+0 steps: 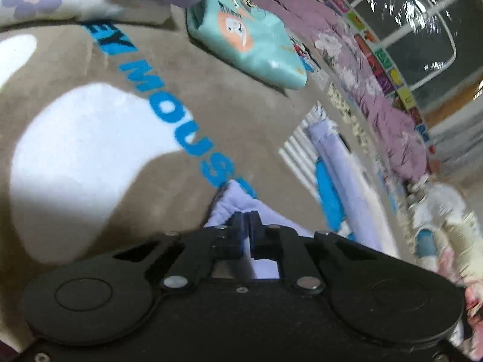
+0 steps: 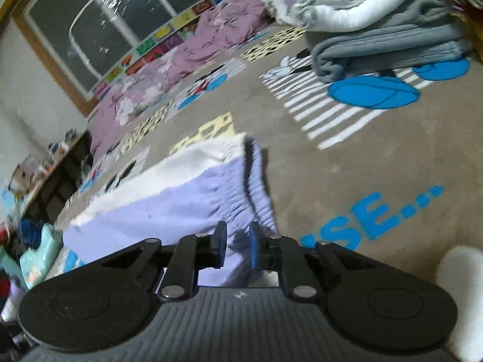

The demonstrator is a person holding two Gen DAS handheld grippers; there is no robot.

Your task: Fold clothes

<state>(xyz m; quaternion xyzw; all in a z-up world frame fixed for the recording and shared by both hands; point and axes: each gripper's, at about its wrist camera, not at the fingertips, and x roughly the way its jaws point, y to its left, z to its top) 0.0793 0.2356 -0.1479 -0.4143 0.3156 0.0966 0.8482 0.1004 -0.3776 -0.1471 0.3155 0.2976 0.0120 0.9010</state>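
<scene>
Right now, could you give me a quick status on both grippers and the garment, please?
Left gripper shut on lavender garment. Right gripper slightly apart over its waistband, grip unclear. Garment flat on the carpet. Nothing in the way.

Both wrist views look steeply down, close over the taupe printed carpet (image 1: 90,150) (image 2: 362,166) (shared, with the window behind).

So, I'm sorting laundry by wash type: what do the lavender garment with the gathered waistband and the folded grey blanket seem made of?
Lavender garment: probably soft matte cotton knit, elastic puckering.
Grey blanket: likely fleece, thick, fuzzy rolled edges.
</scene>
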